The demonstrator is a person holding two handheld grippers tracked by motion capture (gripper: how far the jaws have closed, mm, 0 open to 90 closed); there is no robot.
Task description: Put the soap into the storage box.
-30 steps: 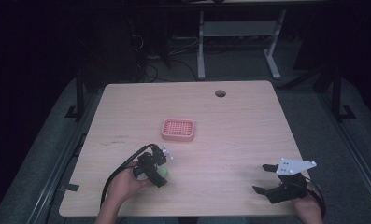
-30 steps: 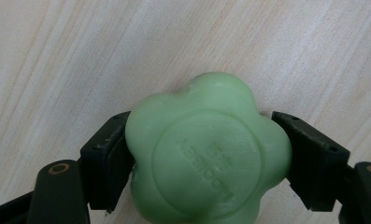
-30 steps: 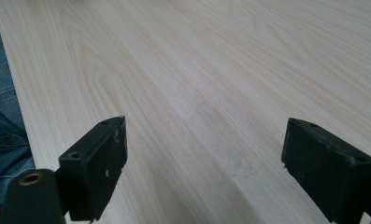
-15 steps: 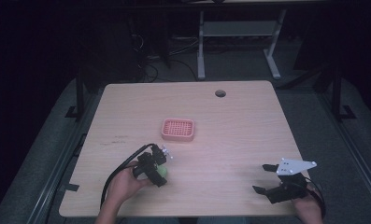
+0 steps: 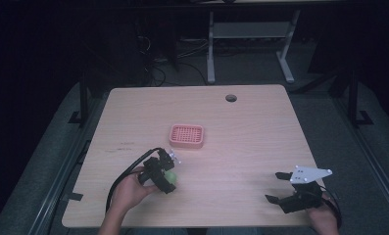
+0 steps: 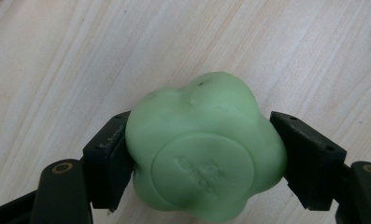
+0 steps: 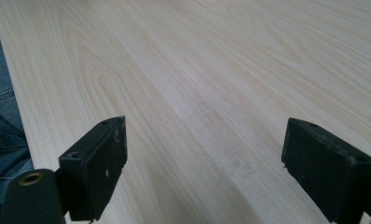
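A: What does the left hand-held gripper (image 6: 204, 158) hold?

B: A pale green lobed ball (image 6: 204, 154), soft-looking and matte, with rounded bumps around a flat disc face that carries faint embossed lettering, too blurred to read. Both black jaw pads press its sides, just above the light wood-grain surface (image 6: 290, 51).

A: And in the high view?

B: The left hand-held gripper (image 5: 165, 174) sits near the front left of the surface (image 5: 260, 132), the green ball (image 5: 171, 177) at its tip, well short of the pink ribbed tray (image 5: 186, 136). The hand wraps it from below, a black cable looping back along the forearm.

A: The other one?

B: The right hand-held gripper (image 5: 275, 188) rests low at the front right, jaws wide apart and pointing left, nothing between them; its grey three-cornered plate lies on top. Its own view shows square black pads over pale, streaked veneer.
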